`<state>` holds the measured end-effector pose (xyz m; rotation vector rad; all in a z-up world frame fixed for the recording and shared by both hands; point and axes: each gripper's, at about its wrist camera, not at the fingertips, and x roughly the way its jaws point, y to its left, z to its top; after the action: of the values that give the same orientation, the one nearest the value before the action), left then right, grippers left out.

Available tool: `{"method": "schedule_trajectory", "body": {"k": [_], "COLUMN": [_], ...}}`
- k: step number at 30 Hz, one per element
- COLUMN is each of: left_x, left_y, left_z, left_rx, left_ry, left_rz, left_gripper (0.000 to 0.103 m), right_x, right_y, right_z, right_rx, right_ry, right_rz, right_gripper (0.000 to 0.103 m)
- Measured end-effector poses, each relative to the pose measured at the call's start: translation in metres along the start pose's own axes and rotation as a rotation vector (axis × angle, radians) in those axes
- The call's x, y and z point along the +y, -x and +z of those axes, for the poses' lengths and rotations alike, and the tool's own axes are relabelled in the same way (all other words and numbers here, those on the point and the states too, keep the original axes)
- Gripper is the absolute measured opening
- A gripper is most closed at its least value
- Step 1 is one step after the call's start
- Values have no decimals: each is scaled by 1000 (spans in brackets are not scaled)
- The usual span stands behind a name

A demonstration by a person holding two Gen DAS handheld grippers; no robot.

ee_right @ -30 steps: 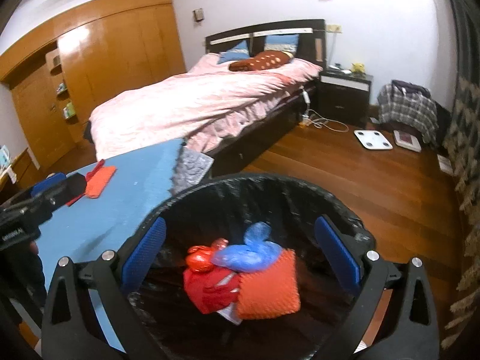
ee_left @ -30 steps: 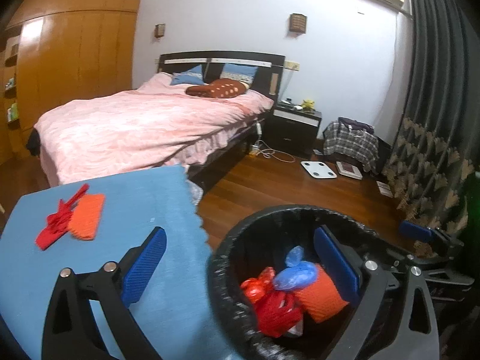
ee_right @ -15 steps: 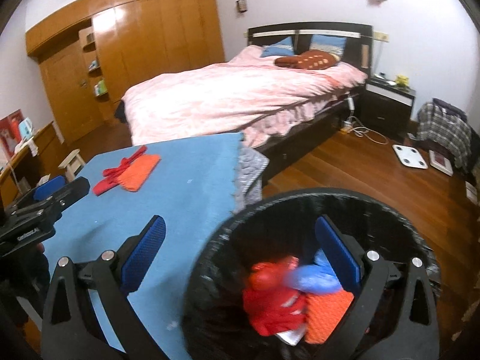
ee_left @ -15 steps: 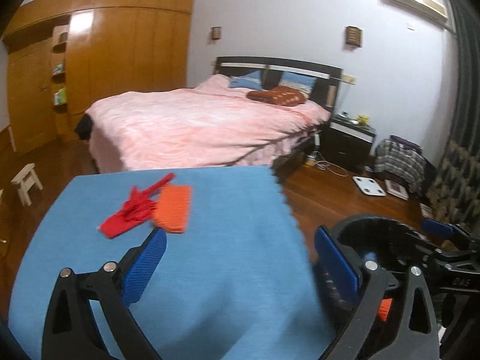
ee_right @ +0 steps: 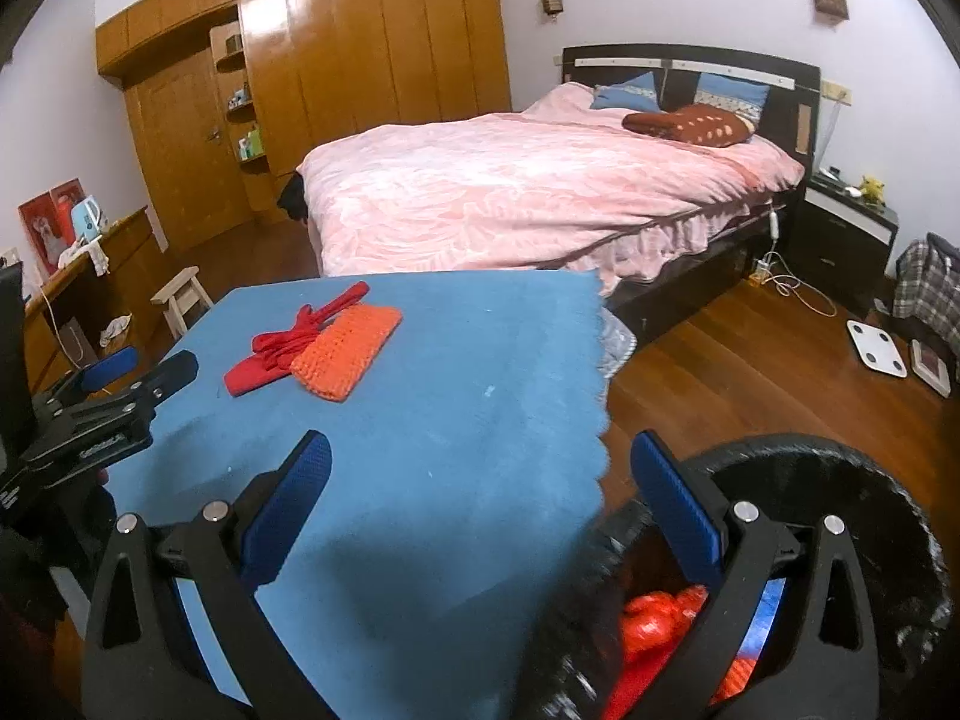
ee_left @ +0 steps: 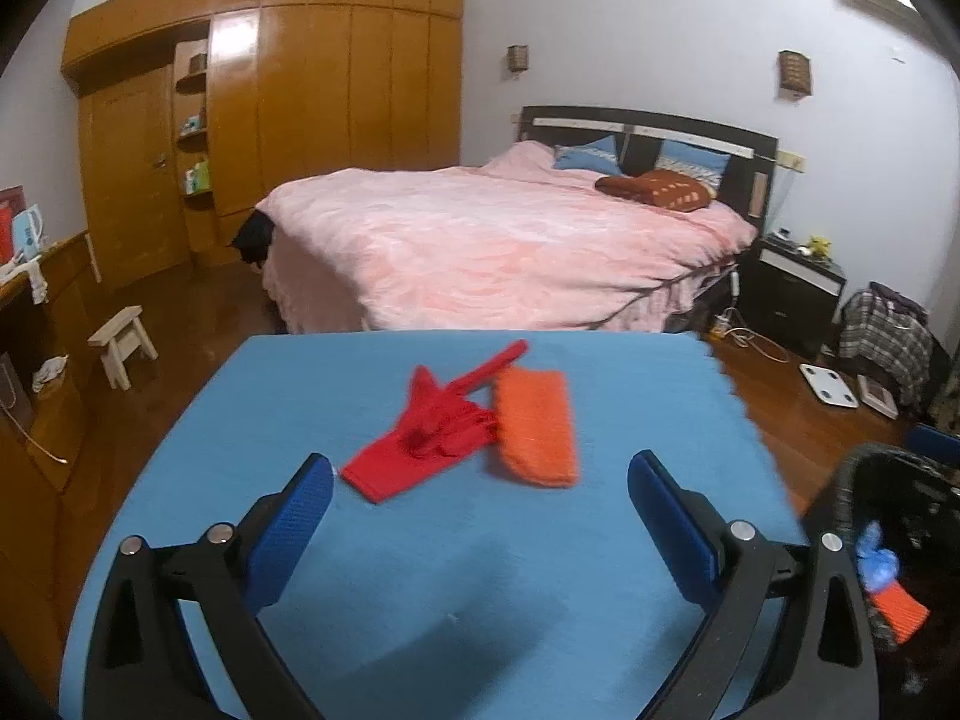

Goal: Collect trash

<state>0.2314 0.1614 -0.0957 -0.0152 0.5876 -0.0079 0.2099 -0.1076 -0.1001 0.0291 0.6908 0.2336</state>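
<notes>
Two pieces of trash are left on the blue-covered table (ee_left: 456,588): a red strip of cloth (ee_left: 429,426) and an orange knitted pad (ee_left: 537,429), touching each other near the middle toward the far edge. The left gripper (ee_left: 480,516) hangs over the near side with its claw spread wide and nothing in it. The right gripper (ee_right: 480,498) is equally wide and empty, straddling the table's right edge and the black-lined bin (ee_right: 840,540), which sits just off that edge with red, orange and blue scraps already inside.

Because the two pieces overlap, I'd worry a pinch on one drags the other along and drops it on the floor short of the bin. The loose red tail could also slip out of the jaws, or the cloth cover could bunch up under a low grab.
</notes>
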Motion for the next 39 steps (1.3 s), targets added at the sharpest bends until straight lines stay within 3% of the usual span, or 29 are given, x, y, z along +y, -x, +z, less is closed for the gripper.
{"method": "schedule_trajectory", "body": {"k": [16, 29, 33, 39], "left_x": [48, 67, 67, 72], "left_y": [-102, -149, -147, -145], "left_z": [-2, -13, -12, -13], "left_rx": [137, 295, 286, 275], "left_ry": [65, 119, 118, 154], "left_rz": [31, -39, -46, -60], "left_gripper": [97, 88, 73, 34], "right_x": [40, 70, 82, 96], "right_y": [-90, -151, -160, -176], "right_z": [18, 23, 25, 22], "right_rx": [48, 117, 123, 153], "right_ry": [42, 51, 75, 84], "right_rz": [12, 40, 54, 64], "right_gripper": [97, 97, 97, 97]}}
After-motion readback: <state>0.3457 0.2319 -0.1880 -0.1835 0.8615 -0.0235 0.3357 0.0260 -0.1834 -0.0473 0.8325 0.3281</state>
